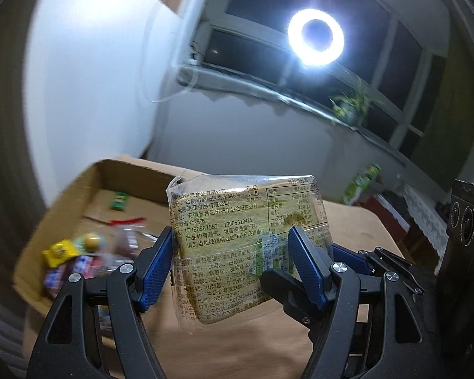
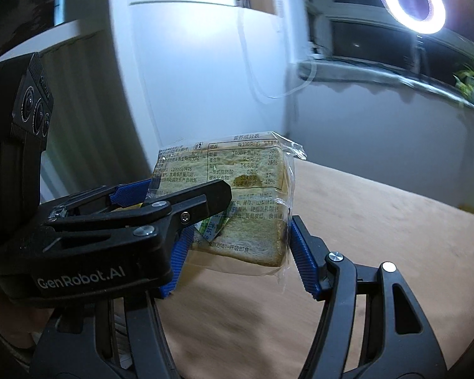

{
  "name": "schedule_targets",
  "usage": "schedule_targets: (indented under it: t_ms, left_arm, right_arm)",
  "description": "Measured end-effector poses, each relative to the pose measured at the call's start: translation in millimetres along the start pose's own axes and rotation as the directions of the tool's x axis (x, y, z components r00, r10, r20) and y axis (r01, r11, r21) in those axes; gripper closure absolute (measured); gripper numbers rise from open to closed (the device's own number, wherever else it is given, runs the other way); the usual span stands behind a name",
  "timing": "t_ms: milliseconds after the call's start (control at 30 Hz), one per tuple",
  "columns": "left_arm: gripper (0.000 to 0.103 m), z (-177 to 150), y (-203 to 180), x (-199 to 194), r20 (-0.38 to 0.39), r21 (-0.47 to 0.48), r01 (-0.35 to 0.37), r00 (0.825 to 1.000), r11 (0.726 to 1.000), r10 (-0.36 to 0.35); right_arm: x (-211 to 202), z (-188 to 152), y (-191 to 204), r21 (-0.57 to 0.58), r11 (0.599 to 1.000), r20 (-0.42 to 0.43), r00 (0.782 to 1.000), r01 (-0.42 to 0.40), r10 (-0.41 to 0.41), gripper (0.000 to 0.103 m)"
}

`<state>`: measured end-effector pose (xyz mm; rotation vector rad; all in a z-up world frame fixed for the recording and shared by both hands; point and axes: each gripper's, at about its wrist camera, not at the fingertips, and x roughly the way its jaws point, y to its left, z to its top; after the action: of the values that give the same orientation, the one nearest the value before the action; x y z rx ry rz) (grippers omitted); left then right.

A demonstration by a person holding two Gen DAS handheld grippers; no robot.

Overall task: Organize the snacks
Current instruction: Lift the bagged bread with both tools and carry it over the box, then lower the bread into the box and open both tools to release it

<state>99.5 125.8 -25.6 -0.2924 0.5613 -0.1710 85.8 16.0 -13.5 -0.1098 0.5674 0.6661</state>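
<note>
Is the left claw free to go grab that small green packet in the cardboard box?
Probably not: the left claw is closed on the bread pack. The green packet lies uncovered in the box.

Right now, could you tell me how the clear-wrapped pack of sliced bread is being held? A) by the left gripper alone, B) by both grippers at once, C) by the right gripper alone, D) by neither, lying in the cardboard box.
B: the clear-wrapped pack of sliced bread sits between the blue pads of the left gripper, and the right gripper clamps it too, above the tan table.
</note>
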Motion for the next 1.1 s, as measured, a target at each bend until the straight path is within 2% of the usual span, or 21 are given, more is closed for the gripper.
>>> schedule_targets:
  t_ms: [267,533,733,1100]
  left_arm:
    - [0.031,0.5,56.8,-21.0,0.035,-0.077,-0.086,0.995,0.993,0.089]
    - [0.031,0.9,93.7,-29.1,0.04,-0.12,-0.138,0.989,0.983,0.143]
    - [0.031,-1.6,110.5,-20.5,0.025,-0.143,-0.162,0.986,0.976,0.167]
    - [0.031,9.1,114.6,11.0,0.008,-0.123,-0.132,0.991,0.984,0.134]
  right_arm:
    - [36.1,10.8,42.7,-0.059,0.995,-0.023,0.996,-0.082,0.081,0.039]
    - [71.4,17.5,66.4,-0.097,0.986,-0.052,0.99,-0.138,0.134,0.039]
    - [100.3,19.7,63.5,-0.097,0.985,-0.075,0.988,-0.144,0.137,0.039]
    - [129.1,32.1,38.9,-0.064,0.993,-0.063,0.994,-0.098,0.094,0.039]
